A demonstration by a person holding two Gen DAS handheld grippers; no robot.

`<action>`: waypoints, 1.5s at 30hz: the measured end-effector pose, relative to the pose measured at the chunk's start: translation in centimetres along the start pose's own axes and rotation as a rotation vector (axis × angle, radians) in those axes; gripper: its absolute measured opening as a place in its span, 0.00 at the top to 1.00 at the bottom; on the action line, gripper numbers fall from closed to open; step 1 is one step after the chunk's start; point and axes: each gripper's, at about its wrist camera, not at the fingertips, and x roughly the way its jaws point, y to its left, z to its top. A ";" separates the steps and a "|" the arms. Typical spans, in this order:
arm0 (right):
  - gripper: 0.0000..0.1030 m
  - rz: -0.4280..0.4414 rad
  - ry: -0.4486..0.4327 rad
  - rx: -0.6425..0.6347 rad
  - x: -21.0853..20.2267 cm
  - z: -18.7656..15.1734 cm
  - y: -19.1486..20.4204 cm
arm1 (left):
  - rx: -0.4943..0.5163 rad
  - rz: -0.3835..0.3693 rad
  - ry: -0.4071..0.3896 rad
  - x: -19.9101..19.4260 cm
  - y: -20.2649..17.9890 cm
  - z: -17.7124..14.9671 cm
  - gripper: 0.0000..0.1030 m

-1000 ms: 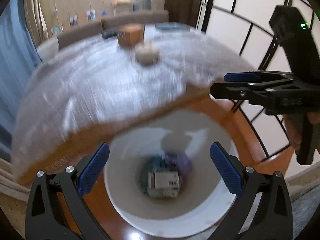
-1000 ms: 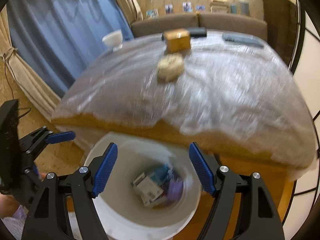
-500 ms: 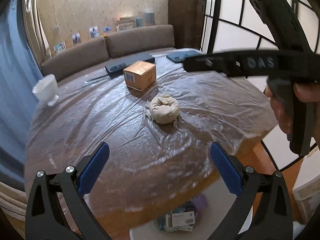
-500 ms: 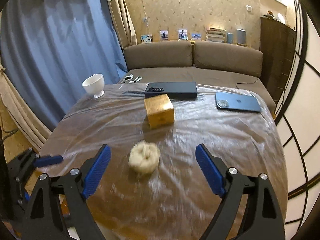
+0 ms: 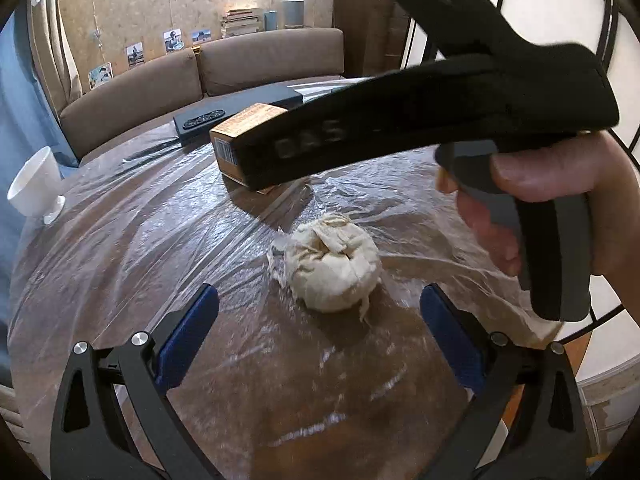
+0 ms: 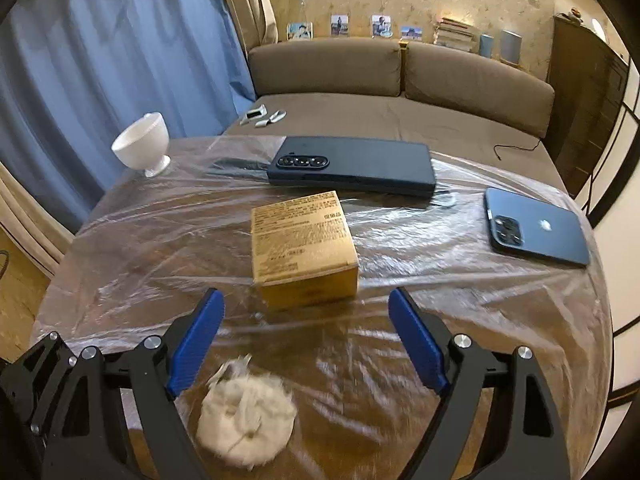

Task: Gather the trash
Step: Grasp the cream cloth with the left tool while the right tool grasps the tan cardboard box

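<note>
Both empty and wide open, the left hand-held gripper (image 5: 320,336) lines up on the crumpled paper wad (image 5: 332,264) while the right hand-held gripper (image 6: 306,336) faces the cardboard box (image 6: 302,248); closing comes next.

A crumpled cream paper wad (image 5: 334,264) lies near on the plastic-covered desk (image 6: 460,304); a closed yellow-brown cardboard box (image 6: 302,246) sits flat farther back.

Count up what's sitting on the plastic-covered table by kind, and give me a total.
Crumpled paper wad: 1
Cardboard box: 1
White footed cup: 1
Phones: 2, a dark foldable phone and a blue iPhone
Total: 5
</note>
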 end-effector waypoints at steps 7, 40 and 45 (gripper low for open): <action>0.26 0.027 0.019 -0.016 2.3 1.6 -0.2 | -0.023 -0.021 0.004 1.2 0.5 1.0 0.02; 0.42 0.062 -0.054 0.083 -2.1 -0.8 -2.6 | -0.094 -0.011 0.012 -1.9 4.5 -1.8 0.49; 0.42 0.081 -0.043 0.114 -3.5 -3.5 -1.7 | -0.135 0.003 0.012 -2.8 5.9 -2.7 0.49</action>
